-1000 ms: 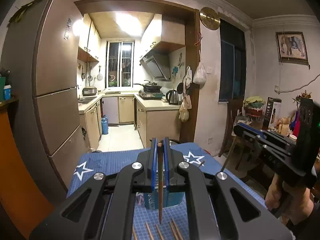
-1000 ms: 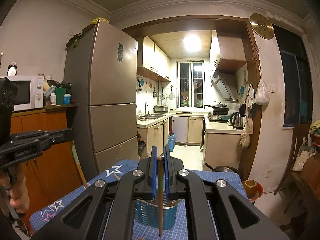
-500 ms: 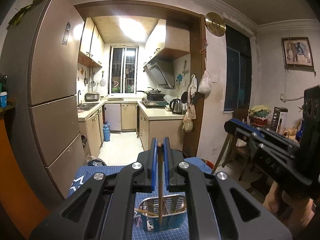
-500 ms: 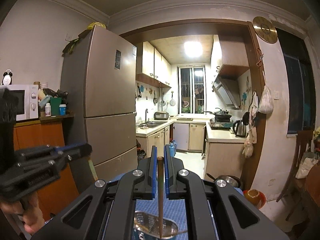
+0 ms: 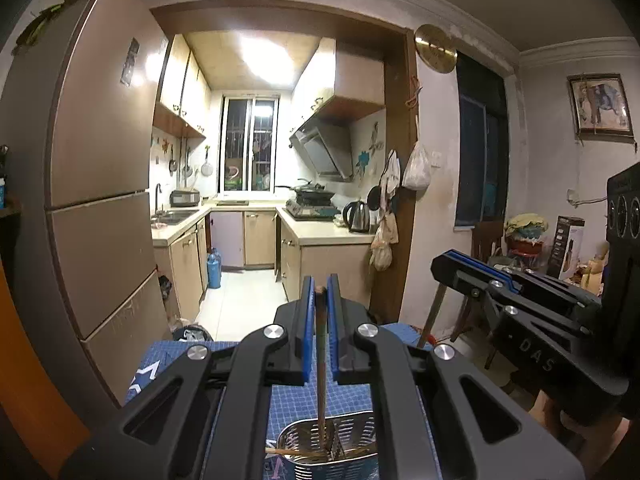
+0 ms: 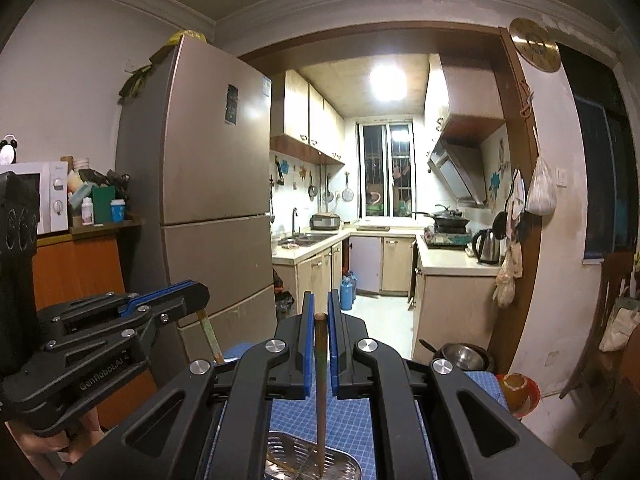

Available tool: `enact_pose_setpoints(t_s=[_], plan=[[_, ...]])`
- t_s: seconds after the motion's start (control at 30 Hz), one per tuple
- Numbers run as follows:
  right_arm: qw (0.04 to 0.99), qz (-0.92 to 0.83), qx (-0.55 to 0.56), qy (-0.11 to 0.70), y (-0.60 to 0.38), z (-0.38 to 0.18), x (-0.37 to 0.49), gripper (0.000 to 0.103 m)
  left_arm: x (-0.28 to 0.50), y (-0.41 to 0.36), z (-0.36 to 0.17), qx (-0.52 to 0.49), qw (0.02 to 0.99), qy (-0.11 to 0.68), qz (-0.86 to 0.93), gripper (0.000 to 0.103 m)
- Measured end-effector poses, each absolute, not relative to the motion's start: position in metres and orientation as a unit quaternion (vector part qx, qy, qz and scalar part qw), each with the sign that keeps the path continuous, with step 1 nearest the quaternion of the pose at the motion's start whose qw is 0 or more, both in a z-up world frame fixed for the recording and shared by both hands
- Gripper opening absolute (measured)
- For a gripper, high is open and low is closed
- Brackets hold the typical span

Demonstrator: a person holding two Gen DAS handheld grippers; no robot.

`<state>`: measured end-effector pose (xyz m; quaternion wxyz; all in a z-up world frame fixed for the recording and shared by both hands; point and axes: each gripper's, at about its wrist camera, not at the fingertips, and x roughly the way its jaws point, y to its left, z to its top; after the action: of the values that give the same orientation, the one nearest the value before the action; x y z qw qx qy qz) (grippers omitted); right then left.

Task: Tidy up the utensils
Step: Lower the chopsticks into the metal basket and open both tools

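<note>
Holding one chopstick apiece, your two grippers hang above the metal basket on the blue checked mat. Your left gripper has its blue pads closed narrow on a brown chopstick, which points almost straight down; its lower tip sits inside the basket's rim, next to another chopstick lying slanted in there. Your right gripper is pinched just as narrow on its own chopstick, upright too, with the tip over the basket's open mouth; whether it touches the bottom you cannot tell from here. Each gripper shows at the edge of the other's view, side by side and apart. Beyond the mat stand the fridge and the kitchen counter with a kettle.
</note>
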<state>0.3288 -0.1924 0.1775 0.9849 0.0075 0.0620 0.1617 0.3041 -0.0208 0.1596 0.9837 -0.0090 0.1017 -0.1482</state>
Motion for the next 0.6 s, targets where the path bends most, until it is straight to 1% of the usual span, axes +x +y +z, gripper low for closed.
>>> enact_pose_setpoints(t_s=[0.33,0.6], plan=[[0.983,0.156,0.012,0.092,-0.193,0.142,0.356,0.007,0.327,-0.020,0.131,-0.010,0.981,0.128,-0.147,0.005],[0.982,0.157,0.013,0.106,-0.192,0.127,0.368,0.008,0.338,-0.021,0.122,-0.013,0.979,0.139,-0.145,0.005]])
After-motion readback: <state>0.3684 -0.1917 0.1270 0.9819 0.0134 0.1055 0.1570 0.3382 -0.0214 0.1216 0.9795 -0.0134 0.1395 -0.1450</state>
